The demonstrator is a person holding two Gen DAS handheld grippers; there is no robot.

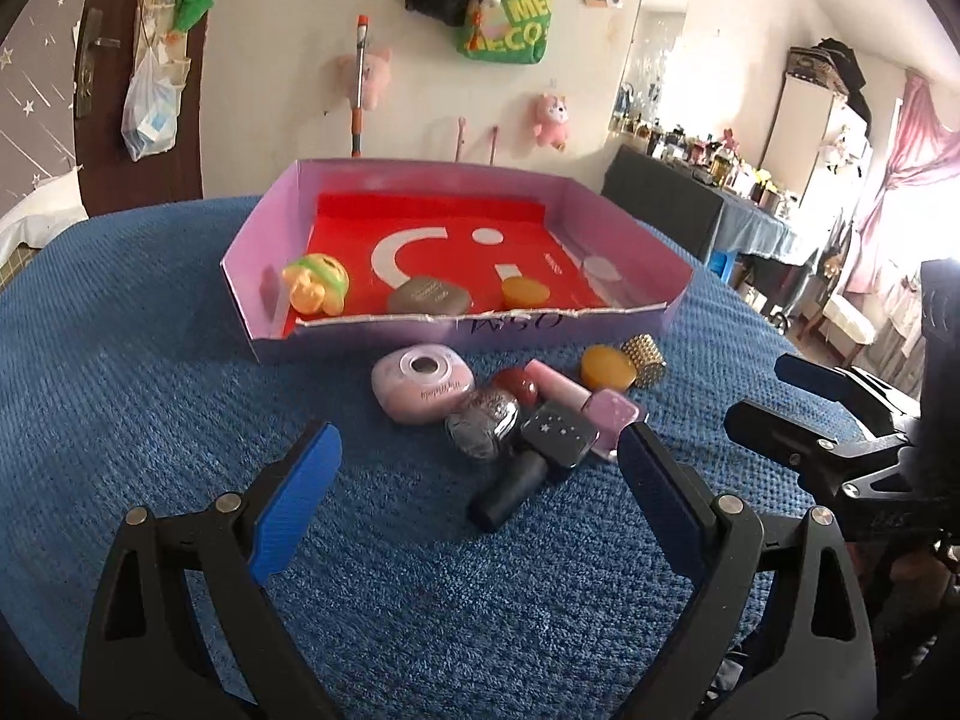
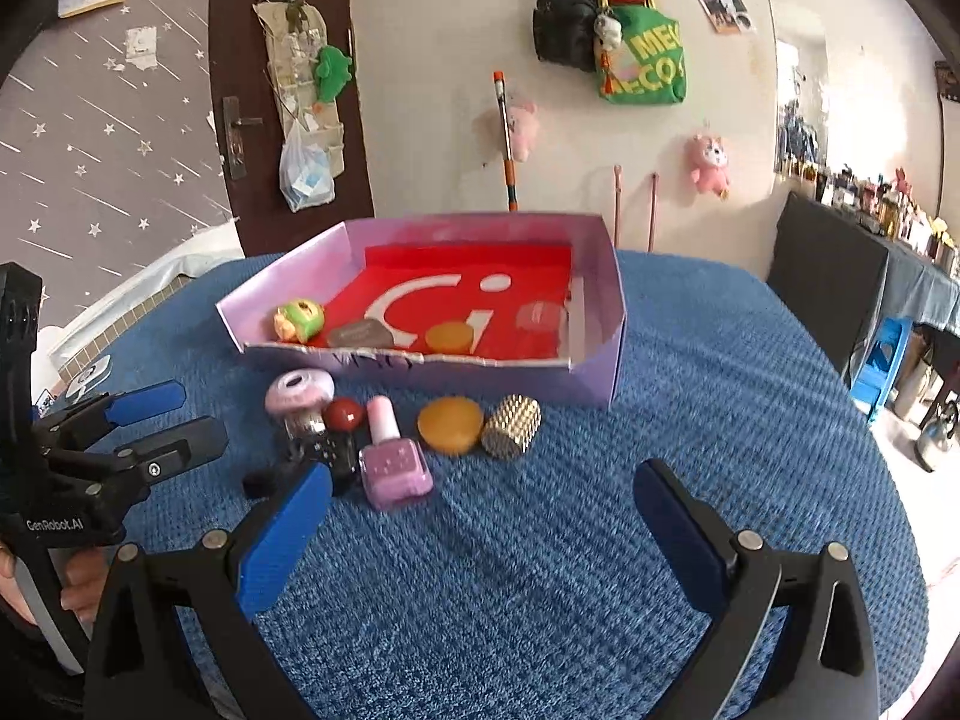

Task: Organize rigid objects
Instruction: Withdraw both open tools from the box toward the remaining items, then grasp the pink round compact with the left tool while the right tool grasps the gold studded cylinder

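We saw a box (image 1: 456, 333) on the surface (image 1: 150, 396); three small items lay inside it; bottles (image 2: 393, 468) clustered before it.

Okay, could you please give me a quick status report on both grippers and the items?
Left gripper open, empty. Right gripper open, empty. Pink nail polish bottle and its neighbours on the blue cloth, outside the purple box. Nothing between the fingers.

Cosmetics cluster (image 1: 510, 414) beside lilac box (image 1: 624, 222) (four items inside).
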